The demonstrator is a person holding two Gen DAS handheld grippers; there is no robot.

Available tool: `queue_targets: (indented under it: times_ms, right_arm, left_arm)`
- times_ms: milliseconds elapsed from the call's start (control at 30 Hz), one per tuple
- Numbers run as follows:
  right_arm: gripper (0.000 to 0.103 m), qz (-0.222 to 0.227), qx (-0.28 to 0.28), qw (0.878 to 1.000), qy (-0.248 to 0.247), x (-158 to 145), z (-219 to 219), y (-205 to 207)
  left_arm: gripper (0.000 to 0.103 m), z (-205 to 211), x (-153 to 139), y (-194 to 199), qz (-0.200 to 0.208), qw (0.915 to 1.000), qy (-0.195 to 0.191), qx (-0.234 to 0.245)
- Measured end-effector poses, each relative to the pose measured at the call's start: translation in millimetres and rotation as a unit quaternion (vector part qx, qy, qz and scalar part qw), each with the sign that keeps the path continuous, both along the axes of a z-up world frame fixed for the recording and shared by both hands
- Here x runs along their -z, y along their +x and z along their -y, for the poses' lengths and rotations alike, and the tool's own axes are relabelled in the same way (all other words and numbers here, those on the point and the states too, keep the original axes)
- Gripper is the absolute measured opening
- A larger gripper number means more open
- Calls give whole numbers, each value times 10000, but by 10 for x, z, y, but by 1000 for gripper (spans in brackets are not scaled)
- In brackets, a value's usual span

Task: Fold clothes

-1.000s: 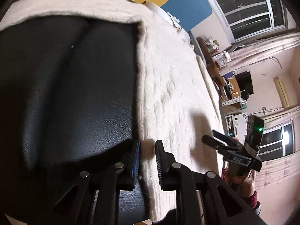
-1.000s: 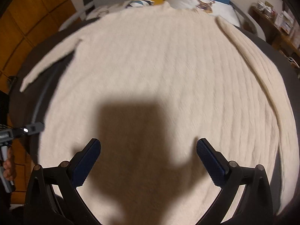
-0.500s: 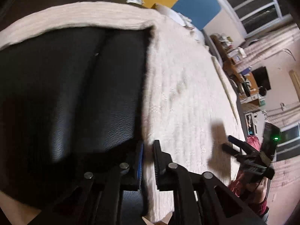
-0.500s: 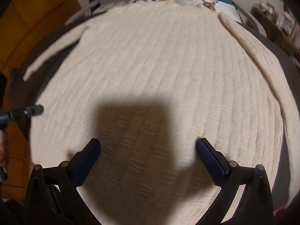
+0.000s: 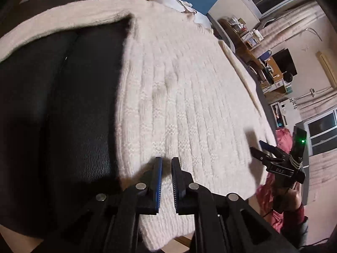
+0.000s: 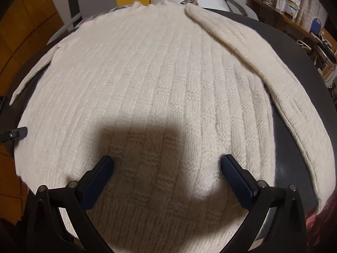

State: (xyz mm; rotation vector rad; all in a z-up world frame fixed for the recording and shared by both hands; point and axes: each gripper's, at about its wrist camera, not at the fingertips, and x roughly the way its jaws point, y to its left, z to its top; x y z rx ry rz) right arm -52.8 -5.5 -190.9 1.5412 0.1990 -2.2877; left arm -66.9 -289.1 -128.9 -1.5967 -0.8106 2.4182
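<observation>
Left gripper [image 5: 166,164], bottom centre of its own view: jaws closing, only a narrow slit left between the blue pads, which stand over the lower left corner of the sweater [image 5: 189,105]. Whether knit is caught in the slit cannot be told.

Right gripper [image 6: 166,166], bottom of its view: jaws spread wide, released, nothing between them; it hangs above the hem area and its blocky shadow falls on the knit between the fingers [image 6: 99,177].

The sweater, cream ribbed knit, lies spread flat and fills most of both frames, collar toward the top of the right view. One sleeve [image 6: 263,63] runs diagonally down the right side; the other trails off at left.

Under it, a black leather-like surface [image 5: 63,105], lying bare at the left of the left view.

Cluttered desk [image 5: 267,63], upper right.
</observation>
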Motion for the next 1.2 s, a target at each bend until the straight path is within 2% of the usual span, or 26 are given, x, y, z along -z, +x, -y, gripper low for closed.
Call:
queue_targets:
  times_ms: [67, 167, 333, 533, 600, 700, 767, 867, 933, 1067, 1200]
  right_arm:
    - [103, 107, -36, 9997, -228, -94, 19, -119]
    - [103, -187, -66, 9980, -592, -328, 56, -389]
    - [103, -348, -152, 9918, -1224, -526, 393, -1159]
    - [103, -221, -84, 9935, -1110, -270, 387, -1791]
    - [103, -162, 17, 9951, -973, -164, 275, -1911]
    - [103, -391, 419, 9951, -807, -122, 24, -2186]
    - [103, -503, 877, 9902, -967, -185, -194, -2362]
    - [103, -329, 1158, 9791, -1641, -300, -375, -2451]
    - [103, -318, 877, 9801, -1754, -419, -261, -2441]
    - [103, -393, -178, 9803, -1927, -656, 179, -2425]
    - [103, -563, -626, 9853, -1488, -653, 509, -2547]
  left_arm:
    - [14, -6, -134, -144, -299, 9992, -259, 29]
    - [14, 63, -295, -391, -614, 9970, -463, 66]
    - [14, 81, -369, -1068, -985, 9927, -690, 45]
    - [13, 13, 71, -1701, -353, 9963, -781, 109]
    - [13, 43, 96, -1682, -466, 9962, -729, 140]
    - [13, 102, 111, -1663, -523, 9968, -598, 126]
    - [13, 141, 98, -1682, -501, 9973, -513, 134]
    - [13, 209, -12, -1781, -629, 9971, -382, 193]
    - [14, 266, -184, -1979, -963, 9940, -488, 195]
    - [14, 225, -514, -2509, -1626, 9833, -720, 385]
    - [14, -82, -703, -3051, -2028, 9719, -812, 878]
